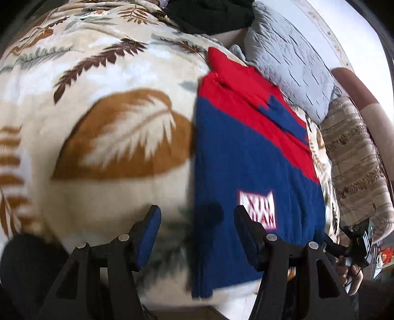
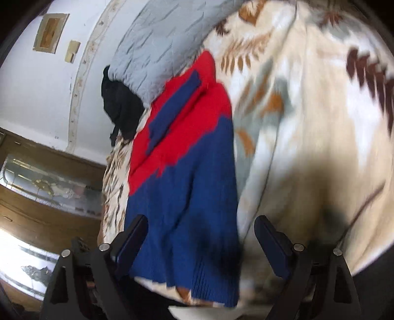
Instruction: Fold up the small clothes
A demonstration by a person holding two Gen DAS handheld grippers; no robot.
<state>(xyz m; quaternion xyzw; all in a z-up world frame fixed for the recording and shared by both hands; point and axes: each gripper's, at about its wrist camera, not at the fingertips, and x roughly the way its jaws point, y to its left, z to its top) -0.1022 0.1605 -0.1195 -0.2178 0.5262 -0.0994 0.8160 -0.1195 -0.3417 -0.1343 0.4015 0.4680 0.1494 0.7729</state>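
A small knitted sweater (image 1: 246,152), blue below and red on top, lies folded lengthwise on a leaf-patterned blanket (image 1: 110,123). It bears a white patch with red letters (image 1: 257,209). My left gripper (image 1: 197,221) hangs open above the sweater's left edge, nothing between its blue pads. In the right wrist view the same sweater (image 2: 182,187) runs away from me, a blue strip across its red part. My right gripper (image 2: 200,233) is open above the sweater's near hem, not touching it. The right gripper's body (image 1: 357,243) and a hand show low at the right of the left wrist view.
A grey quilted pillow (image 1: 290,56) lies beyond the sweater, with black cloth (image 1: 209,14) beside it. A striped beige cover (image 1: 357,160) is on the right. In the right wrist view a white wall (image 2: 37,86) and wooden furniture with glass (image 2: 49,182) stand left of the bed.
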